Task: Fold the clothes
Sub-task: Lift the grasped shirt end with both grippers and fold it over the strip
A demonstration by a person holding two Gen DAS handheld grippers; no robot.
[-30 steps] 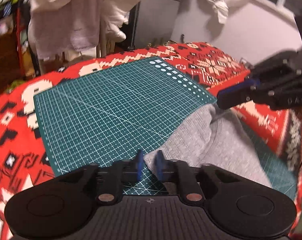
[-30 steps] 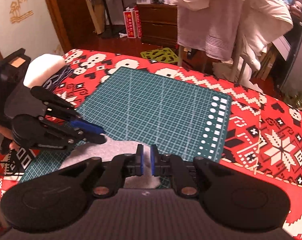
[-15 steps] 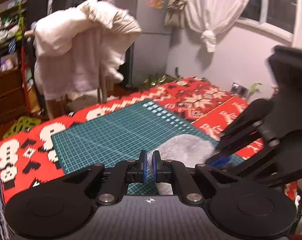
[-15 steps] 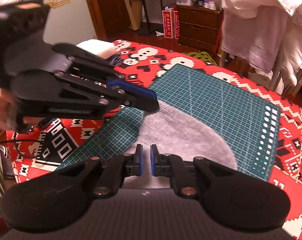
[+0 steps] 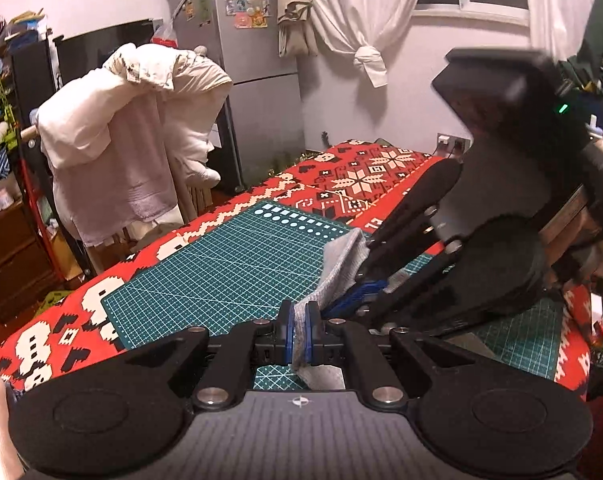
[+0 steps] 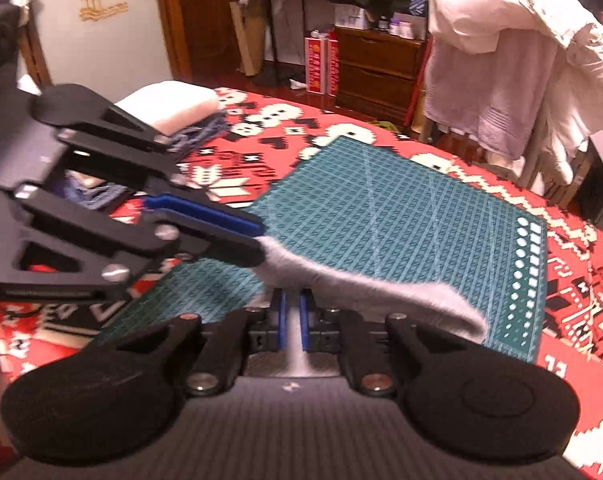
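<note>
Pinching grey garment (image 5: 343, 268): left tongs (image 5: 300, 338), right tongs (image 6: 290, 320), both nearly closed, above mat (image 5: 221, 276).

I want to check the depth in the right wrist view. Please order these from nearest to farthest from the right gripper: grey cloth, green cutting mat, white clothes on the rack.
1. Grey cloth, pinched in the right gripper.
2. Green cutting mat, just ahead, on the table.
3. White clothes on the rack, beyond the table, upper right.

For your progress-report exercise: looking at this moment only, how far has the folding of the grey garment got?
Done: a stack of folded cloth sits at the table's edge. In hand: the left gripper and right gripper are both shut on the grey garment, holding it lifted above the green cutting mat. Left: no finished fold shows; it must be laid down and folded.
</note>
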